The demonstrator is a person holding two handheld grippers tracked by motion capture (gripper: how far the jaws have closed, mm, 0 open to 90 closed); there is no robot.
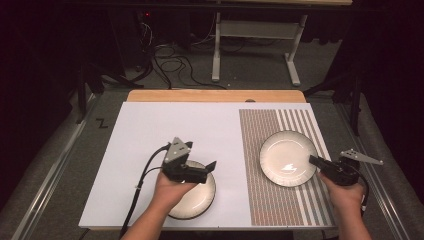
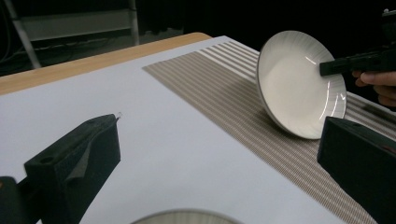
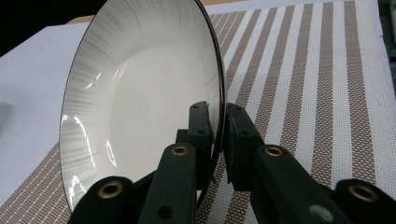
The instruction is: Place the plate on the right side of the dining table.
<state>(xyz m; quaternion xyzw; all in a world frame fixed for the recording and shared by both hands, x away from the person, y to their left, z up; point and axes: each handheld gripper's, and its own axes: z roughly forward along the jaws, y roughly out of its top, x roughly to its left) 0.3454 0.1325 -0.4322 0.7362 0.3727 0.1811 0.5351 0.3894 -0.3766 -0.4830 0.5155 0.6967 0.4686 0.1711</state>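
1. high view: the right gripper [image 1: 314,161], at the right of the frame, pinches the rim of a round white glazed plate with a dark edge [image 1: 286,157] over the brown-and-white striped woven mat [image 1: 260,200]; the plate is empty. lower centre, the left gripper [image 1: 212,165] stands wide with nothing between its jaws, above a second white plate [image 1: 200,197] that the hand partly hides.

2. left gripper view: jaws far apart, nothing between them; the held plate [image 2: 294,84] is tilted at upper right; the second plate's rim [image 2: 187,217] is cut off at the bottom edge.

3. right gripper view: jaws narrow on the plate's rim [image 3: 140,102], the plate steeply tilted and empty; whether its lower edge touches the mat [image 3: 327,93] is hidden.
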